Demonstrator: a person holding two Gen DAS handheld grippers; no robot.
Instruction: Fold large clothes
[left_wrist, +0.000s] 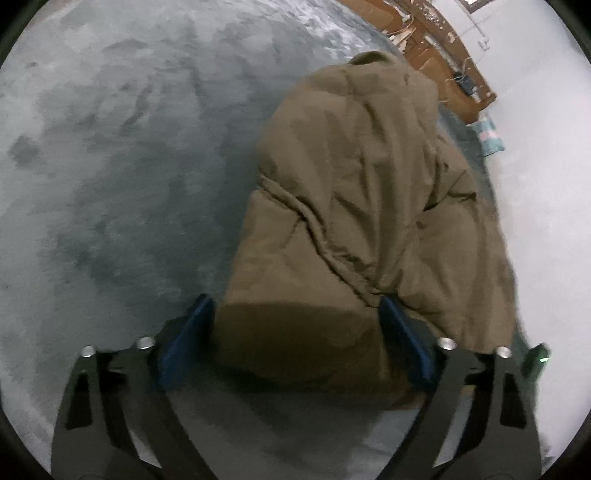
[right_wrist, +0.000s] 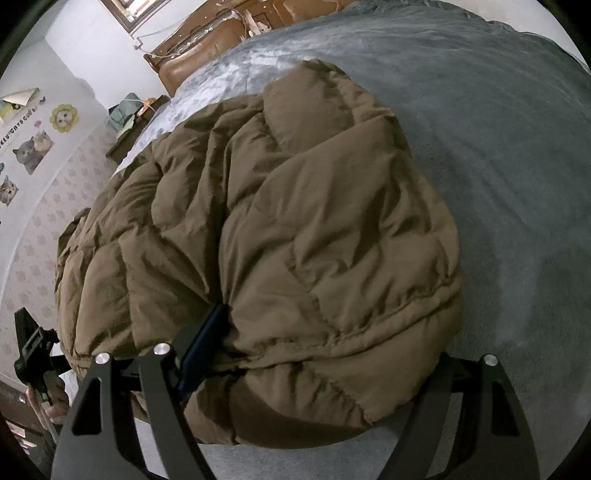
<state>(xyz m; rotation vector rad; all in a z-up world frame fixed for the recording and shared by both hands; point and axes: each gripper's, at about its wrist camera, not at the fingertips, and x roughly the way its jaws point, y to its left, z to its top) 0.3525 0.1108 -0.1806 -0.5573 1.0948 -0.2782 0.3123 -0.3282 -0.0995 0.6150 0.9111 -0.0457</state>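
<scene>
**Coat end between both my jaws**

My left jaws (left_wrist: 297, 338) and right jaws (right_wrist: 325, 354) each straddle the near end of the puffy olive-brown quilted coat (right_wrist: 295, 229); whether either grips, I cannot tell. It lies on the grey plush bed (left_wrist: 110, 147), brown headboard (right_wrist: 207, 51) beyond.

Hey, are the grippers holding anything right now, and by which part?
Both straddle the near edge of the brown jacket: left gripper, right gripper. Whether either one is clamping it cannot be told.
</scene>
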